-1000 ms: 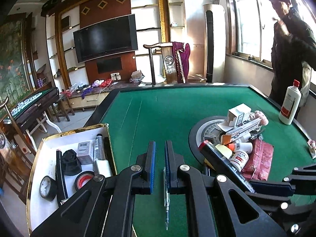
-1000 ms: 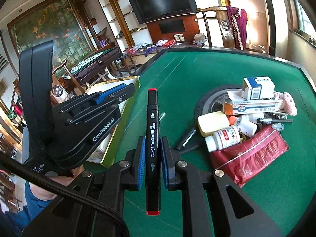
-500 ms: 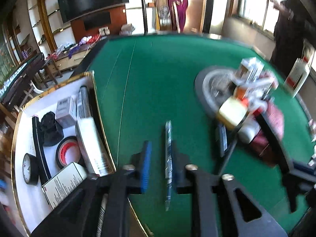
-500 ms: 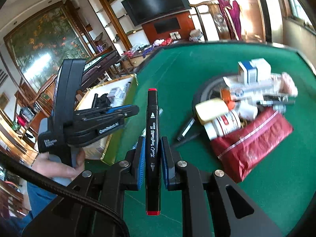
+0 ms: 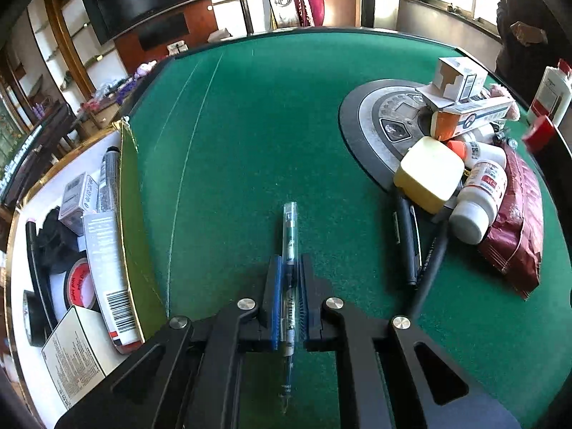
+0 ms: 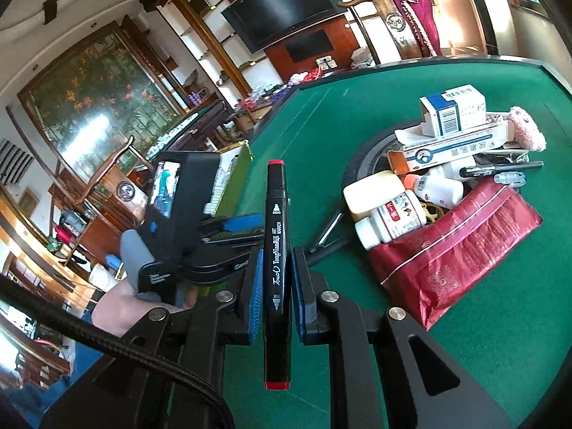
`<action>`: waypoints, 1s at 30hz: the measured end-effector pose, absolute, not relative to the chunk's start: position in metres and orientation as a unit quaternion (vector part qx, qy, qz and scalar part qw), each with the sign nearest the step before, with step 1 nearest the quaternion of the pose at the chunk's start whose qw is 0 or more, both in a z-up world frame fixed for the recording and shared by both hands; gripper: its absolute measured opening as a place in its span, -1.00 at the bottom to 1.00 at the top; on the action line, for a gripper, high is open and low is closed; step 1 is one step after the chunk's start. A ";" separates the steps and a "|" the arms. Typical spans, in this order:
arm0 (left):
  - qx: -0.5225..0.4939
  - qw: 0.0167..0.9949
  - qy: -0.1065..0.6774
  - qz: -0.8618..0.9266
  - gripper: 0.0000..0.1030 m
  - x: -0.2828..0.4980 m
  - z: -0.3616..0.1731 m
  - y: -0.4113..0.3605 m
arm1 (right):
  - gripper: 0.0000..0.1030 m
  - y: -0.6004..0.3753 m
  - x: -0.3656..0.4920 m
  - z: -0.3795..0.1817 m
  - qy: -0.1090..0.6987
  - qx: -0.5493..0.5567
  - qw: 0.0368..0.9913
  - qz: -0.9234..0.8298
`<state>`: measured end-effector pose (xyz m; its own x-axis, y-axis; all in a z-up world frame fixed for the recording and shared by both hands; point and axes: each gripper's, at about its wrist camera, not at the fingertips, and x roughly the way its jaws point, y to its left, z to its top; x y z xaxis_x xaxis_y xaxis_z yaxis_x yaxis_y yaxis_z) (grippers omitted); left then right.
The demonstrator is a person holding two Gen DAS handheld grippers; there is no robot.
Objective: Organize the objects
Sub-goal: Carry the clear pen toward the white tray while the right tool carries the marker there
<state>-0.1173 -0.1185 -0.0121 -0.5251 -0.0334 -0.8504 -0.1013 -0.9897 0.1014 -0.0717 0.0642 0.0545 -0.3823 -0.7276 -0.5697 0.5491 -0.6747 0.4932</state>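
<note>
I count one gold-edged box [image 5: 127, 193] at nine o'clock, holding two tape rolls [image 5: 77, 284]. My left gripper [image 5: 289, 268] angles steeply down over the green felt table [image 5: 250, 125], having just reclosed on one clear pen [image 5: 290, 250]. My right gripper [image 6: 275, 264] pinches one black art marker [image 6: 276, 250]. Two white bottles [image 6: 391, 220] lie at two o'clock.

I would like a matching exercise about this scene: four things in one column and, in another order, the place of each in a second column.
1. clear pen
2. black art marker
3. roll of red tape
4. yellow case

a. in the white tray
b. in the right gripper
c. on the pile beside the white bottle
d. in the left gripper

Pairs: 1-d, 2-b, 3-a, 4-c.
</note>
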 end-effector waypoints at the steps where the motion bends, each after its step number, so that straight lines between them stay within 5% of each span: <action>1: -0.486 0.021 0.067 0.871 -0.88 -0.116 -0.012 -0.120 | -0.75 0.064 -0.071 0.054 -0.112 0.399 0.390 -0.822; 18: -0.411 0.070 -0.061 0.907 -0.88 -0.081 0.054 -0.162 | -0.75 0.057 -0.070 0.049 -0.102 0.398 0.384 -0.827; 30: -0.360 -0.049 -0.116 0.924 -0.87 -0.016 0.081 -0.286 | -0.75 -0.027 -0.053 0.070 -0.069 0.423 0.453 -0.782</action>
